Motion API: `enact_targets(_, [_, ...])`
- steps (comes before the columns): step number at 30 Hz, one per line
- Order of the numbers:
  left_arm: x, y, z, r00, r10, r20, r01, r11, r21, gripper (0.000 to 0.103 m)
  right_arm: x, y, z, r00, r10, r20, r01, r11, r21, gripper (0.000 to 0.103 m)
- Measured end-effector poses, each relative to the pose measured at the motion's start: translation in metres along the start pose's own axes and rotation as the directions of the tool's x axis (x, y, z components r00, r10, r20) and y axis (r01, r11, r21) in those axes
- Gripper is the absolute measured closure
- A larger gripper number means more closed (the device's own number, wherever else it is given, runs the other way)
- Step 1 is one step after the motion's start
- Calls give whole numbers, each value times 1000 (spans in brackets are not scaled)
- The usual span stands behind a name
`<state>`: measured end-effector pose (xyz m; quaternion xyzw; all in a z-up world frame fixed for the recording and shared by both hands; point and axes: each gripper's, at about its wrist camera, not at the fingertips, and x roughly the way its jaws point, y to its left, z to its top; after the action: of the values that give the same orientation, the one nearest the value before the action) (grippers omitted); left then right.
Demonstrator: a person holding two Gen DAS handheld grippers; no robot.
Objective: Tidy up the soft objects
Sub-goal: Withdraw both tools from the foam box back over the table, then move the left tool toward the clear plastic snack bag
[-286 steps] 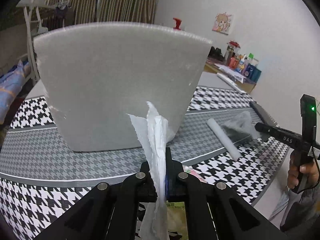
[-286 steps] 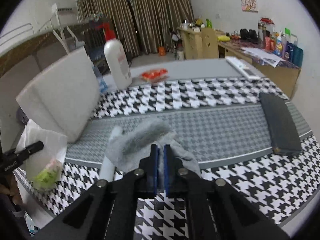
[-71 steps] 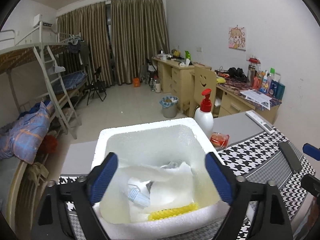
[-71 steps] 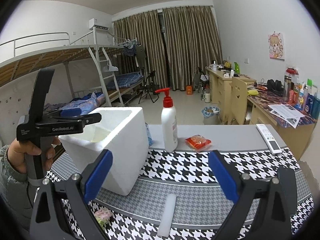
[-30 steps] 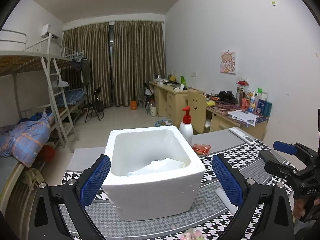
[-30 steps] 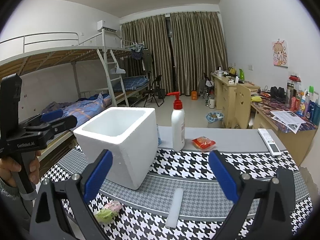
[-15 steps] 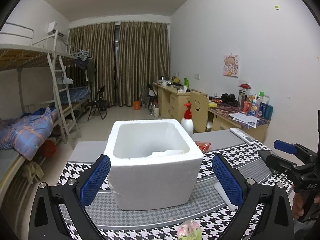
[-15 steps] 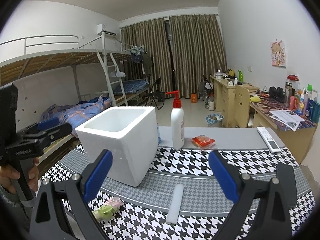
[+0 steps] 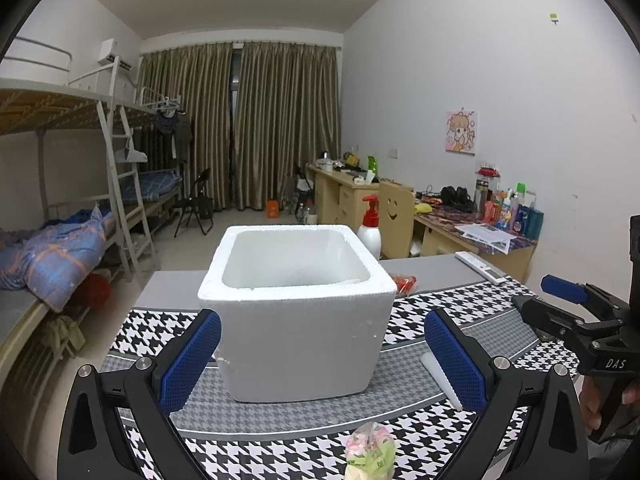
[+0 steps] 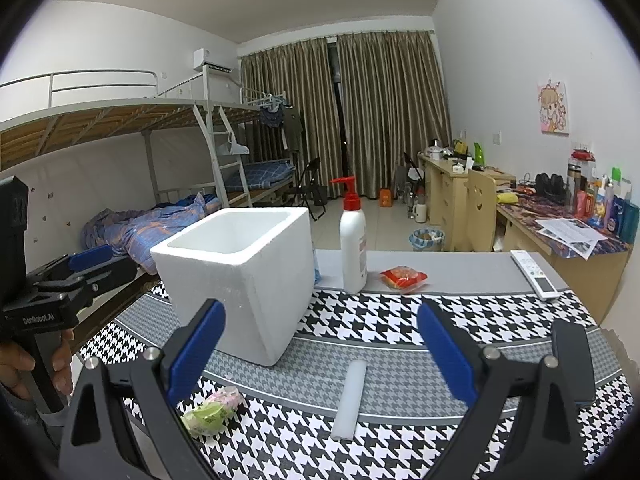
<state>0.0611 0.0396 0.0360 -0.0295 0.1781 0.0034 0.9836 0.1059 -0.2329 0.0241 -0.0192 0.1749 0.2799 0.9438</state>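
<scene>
Both grippers empty, jaws wide apart: left gripper [image 9: 322,364], right gripper [image 10: 320,354]. Nearest, at the table edge: crumpled green-pink packet [image 9: 370,454] bottom centre of left view, so left arm looks closer. White foam strip [image 10: 350,398] low centre of right view, long axis pointing away. Foam box [image 9: 298,312] behind both.

- left gripper [image 9: 320,364]: jaws spread wide, nothing between the blue pads [image 9: 190,360], held level and pointing forward
- right gripper [image 10: 320,356]: same deal, jaws wide apart and empty
- a hand [image 10: 24,364] wraps the left handle, another hand [image 9: 604,408] grips the right one, both low at the frame edges
</scene>
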Motion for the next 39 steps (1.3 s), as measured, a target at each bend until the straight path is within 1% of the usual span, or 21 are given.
enact_targets(5, [-2,1,-5,1000,-5,3,5,1000,-10,1,-2,3,-8,1000,-4,8,4,1000,-18,5])
enact_targets(13, [-9,-4,-22,1000,5,26,-4,1000,-16,1,-1,0,-23,1000,-12,0,12,1000,-8,5])
enact_targets(18, [-9,-3,-32,1000,-2,23,3,999,-36,1,-1,-4,-31,1000,-15,-12,15,1000,9,5])
enact_targets(23, [-12,-2,-40,999,9,43,-6,998,-60,1,-5,-2,-36,1000,-12,-8,12,1000,10,5])
enact_targets(27, [-14,-6,-46,998,9,57,-7,999,-51,1,-5,1,-41,1000,-14,-14,14,1000,7,5])
enact_targets(33, [-10,-5,-55,999,14,32,-12,999,-52,1,-3,3,-47,1000,-16,-23,16,1000,10,5])
enact_targets(36, [-10,-8,-57,999,23,33,-22,999,-40,1,-2,2,-49,999,-12,-32,13,1000,12,5])
enact_targets(39, [-8,-11,-60,1000,13,20,-12,999,-33,1,-1,1,-50,999,-25,-37,26,1000,7,5])
